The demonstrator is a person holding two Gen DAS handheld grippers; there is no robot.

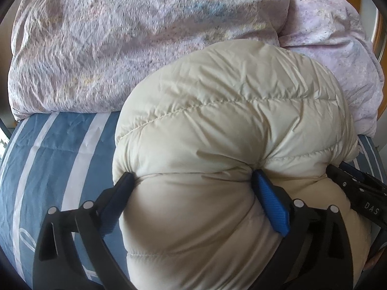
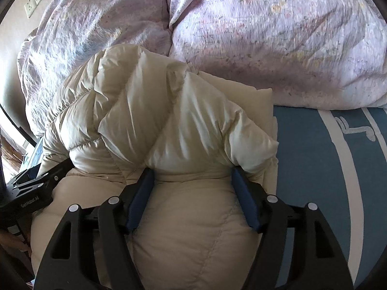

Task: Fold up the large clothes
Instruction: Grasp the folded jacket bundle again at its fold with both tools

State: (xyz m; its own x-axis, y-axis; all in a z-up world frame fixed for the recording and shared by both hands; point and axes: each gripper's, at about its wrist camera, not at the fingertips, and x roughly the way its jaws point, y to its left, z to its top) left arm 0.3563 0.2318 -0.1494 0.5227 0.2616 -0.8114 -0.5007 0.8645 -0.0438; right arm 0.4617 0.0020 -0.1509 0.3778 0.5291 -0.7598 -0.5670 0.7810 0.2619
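A cream quilted down jacket [image 1: 229, 111] lies bunched in a thick fold on the blue striped bed sheet [image 1: 55, 149]. My left gripper [image 1: 192, 175] stands wide open astride the fold's near end; the puffy fabric swells up between the jaws and brushes the fingertips. In the right wrist view the same jacket [image 2: 135, 101] is heaped up, and my right gripper [image 2: 192, 171] is shut on a roll of it, its blue pads denting the fabric on both sides. Each view shows the other tool's black body at its edge, the right one [image 1: 362, 193] and the left one [image 2: 31, 191].
A bulky lilac flowered duvet [image 1: 121, 36] is piled right behind the jacket, also seen across the top of the right wrist view [image 2: 278, 36]. Bare blue sheet [image 2: 314, 169] lies to the jacket's right. A wall with a socket plate [image 2: 30, 7] stands at far left.
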